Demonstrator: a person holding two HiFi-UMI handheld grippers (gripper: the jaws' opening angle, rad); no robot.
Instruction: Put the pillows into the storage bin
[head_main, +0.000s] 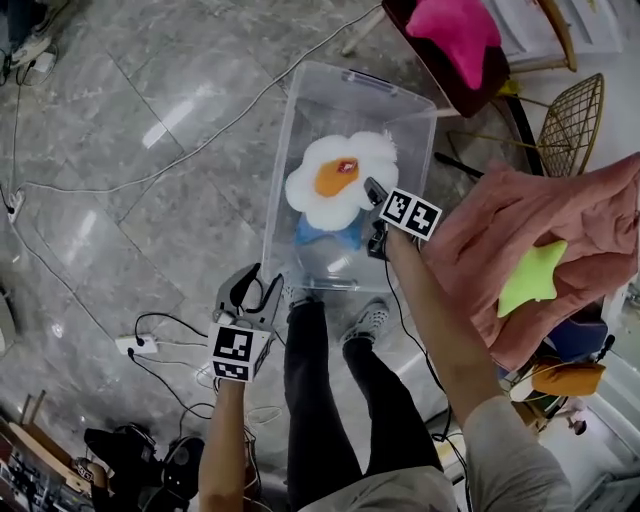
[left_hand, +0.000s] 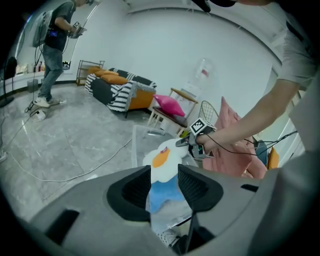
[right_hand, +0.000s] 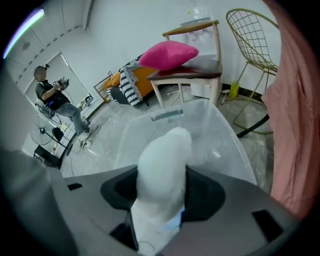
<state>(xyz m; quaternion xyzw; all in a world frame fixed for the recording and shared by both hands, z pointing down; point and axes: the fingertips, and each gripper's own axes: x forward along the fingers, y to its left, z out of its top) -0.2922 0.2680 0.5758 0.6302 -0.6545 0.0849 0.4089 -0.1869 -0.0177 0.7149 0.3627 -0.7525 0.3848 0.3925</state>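
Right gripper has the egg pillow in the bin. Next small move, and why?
Probably open the right gripper and let go: the egg pillow already rests inside the storage bin on a blue pillow, only its white edge pinched between the jaws.

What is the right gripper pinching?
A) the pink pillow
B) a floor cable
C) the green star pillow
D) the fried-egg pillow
D: the white plush edge of the fried-egg pillow fills the gap between the jaws of the right gripper, at the clear bin.
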